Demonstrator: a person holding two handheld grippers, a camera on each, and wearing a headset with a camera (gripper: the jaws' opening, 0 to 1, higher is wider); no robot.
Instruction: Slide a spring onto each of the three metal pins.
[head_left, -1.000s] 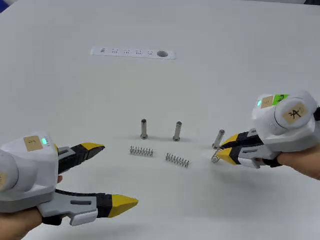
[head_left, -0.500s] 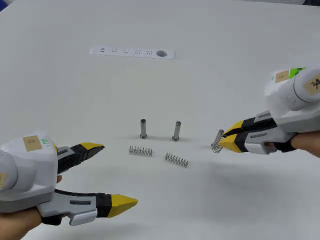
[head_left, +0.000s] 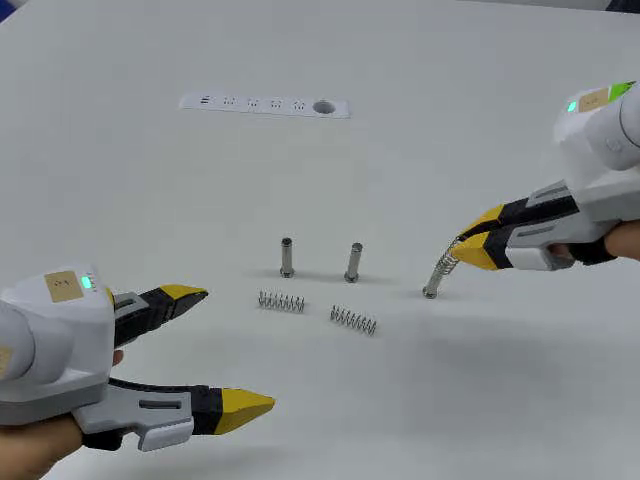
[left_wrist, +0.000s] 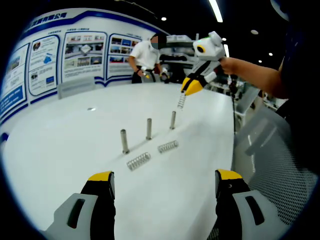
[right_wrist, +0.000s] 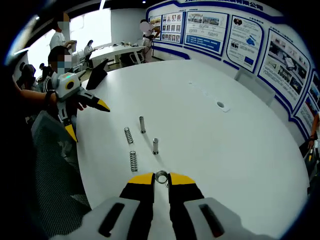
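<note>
1. The right tongs (head_left: 466, 248) are clenched on the upper end of the held spring (head_left: 446, 264). It hangs slanted from the yellow tips down toward the right pin (head_left: 430, 291), which stands on the white bench (head_left: 150, 200).
2. In the left gripper view the lower end of the held spring is just above the top of this pin. Whether they touch, I cannot tell.
3. In the right gripper view the held spring is seen end-on, as a small ring between the 2 tips.
4. The middle pin (head_left: 354, 262) and the left pin (head_left: 287, 257) stand bare. The first loose spring (head_left: 282, 301) and the second loose spring (head_left: 355, 320) lie flat just in front of them.
5. Compared with 0.5 s ago, the right tongs are higher. The held spring was then low, beside the foot of the right pin, and now it is lifted to the top of the pin. The left tongs (head_left: 225, 350) and the other parts are as before.
6. The right hand (head_left: 622, 243) comes in from the right edge, and its tongs point left and slightly down.
7. The left tongs are released, with the jaws wide apart. The left hand (head_left: 35, 445) holds them low at the near left, pointing right, well apart from the pins.
</note>
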